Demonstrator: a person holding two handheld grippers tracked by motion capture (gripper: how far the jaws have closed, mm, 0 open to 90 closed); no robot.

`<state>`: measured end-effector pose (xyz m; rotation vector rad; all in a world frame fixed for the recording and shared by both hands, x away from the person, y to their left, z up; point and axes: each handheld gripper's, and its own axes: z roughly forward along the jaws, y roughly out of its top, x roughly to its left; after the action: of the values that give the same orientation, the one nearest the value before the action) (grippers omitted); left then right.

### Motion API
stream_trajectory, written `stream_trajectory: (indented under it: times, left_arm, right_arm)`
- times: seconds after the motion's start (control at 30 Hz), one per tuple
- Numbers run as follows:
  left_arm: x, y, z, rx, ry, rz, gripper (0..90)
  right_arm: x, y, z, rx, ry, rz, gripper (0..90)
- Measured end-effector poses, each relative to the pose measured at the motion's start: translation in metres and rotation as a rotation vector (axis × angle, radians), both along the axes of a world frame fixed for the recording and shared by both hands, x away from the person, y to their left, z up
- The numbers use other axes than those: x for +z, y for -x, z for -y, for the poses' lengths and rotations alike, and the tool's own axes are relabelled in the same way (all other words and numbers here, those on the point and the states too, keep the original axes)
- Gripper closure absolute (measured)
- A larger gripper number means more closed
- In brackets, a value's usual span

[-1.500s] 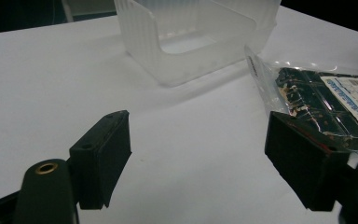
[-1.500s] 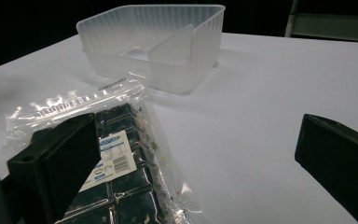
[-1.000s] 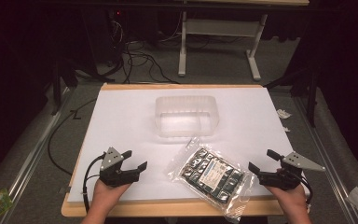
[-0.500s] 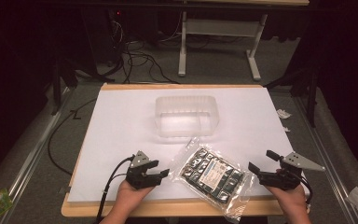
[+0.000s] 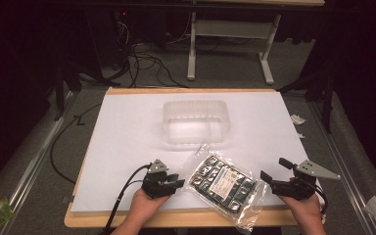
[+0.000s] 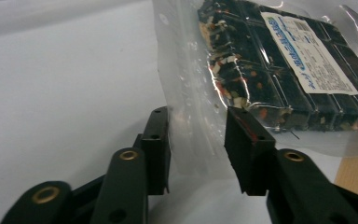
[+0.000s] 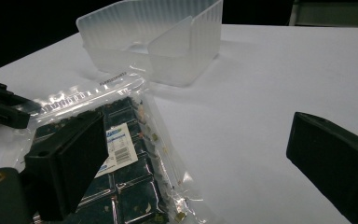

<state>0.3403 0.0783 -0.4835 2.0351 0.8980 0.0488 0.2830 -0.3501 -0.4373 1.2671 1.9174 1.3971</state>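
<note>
On the white worktop (image 5: 127,132), near the person's edge, lies a clear bag (image 5: 223,183) of dark snack pieces, with an empty see-through tub (image 5: 196,122) beyond it toward the middle. Since a second ago the left tool (image 5: 174,182) has slid across from the left part of the sheet to the bag's near-left edge, and its jaws have just been closing. That looks like the start of a pick-up, with the tub the likely place for the bag. In the left gripper view the bag's plastic edge (image 6: 191,116) sits between the two jaws, which stand partly closed with a gap on both sides, so nothing is pinched yet. The right tool (image 5: 276,172) has not moved; it waits wide open just right of the bag, holding nothing.
</note>
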Motion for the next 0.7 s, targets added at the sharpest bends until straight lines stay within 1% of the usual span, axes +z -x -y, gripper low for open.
stream_trajectory:
  times: [0.03, 0.1, 0.2, 0.27, 0.43, 0.47, 0.6, 0.63, 0.67, 0.7]
  left_arm:
    - [0.000, 0.001, 0.000, -0.002, 0.004, 0.001, 67.1]
    - [0.001, 0.002, 0.000, 0.009, 0.030, 0.009, 74.9]
    - [0.002, 0.004, 0.000, -0.002, 0.036, 0.027, 83.6]
    - [0.003, 0.007, 0.002, -0.004, 0.032, 0.049, 87.5]
    - [0.008, 0.013, 0.003, -0.014, 0.012, 0.096, 89.3]
    - [0.008, 0.013, 0.003, -0.014, 0.012, 0.096, 89.3]
    - [0.012, 0.015, 0.003, -0.012, 0.015, 0.126, 89.4]
    - [0.012, 0.015, 0.003, -0.011, 0.019, 0.129, 89.4]
    - [0.014, 0.016, 0.002, -0.007, 0.027, 0.140, 89.4]
    - [0.014, 0.016, 0.002, -0.007, 0.027, 0.140, 89.4]
  right_arm:
    - [0.000, 0.000, 0.000, 0.000, 0.002, -0.001, 5.4]
    - [0.000, 0.000, -0.001, 0.003, 0.005, 0.003, 5.5]
    - [0.000, 0.000, -0.001, 0.001, 0.002, -0.001, 5.8]
    - [0.000, 0.000, 0.000, 0.001, 0.001, -0.002, 6.0]
    - [0.000, 0.001, 0.001, -0.006, -0.005, -0.003, 6.3]
    - [0.000, 0.000, 0.001, -0.005, -0.005, -0.001, 6.4]
    - [0.000, 0.000, 0.001, -0.003, -0.008, 0.005, 6.7]
    - [0.000, 0.000, 0.001, -0.003, -0.008, 0.005, 6.7]
    - [0.000, 0.001, 0.001, -0.003, -0.008, 0.003, 7.0]
    - [0.000, 0.001, 0.001, -0.003, -0.008, 0.003, 7.0]
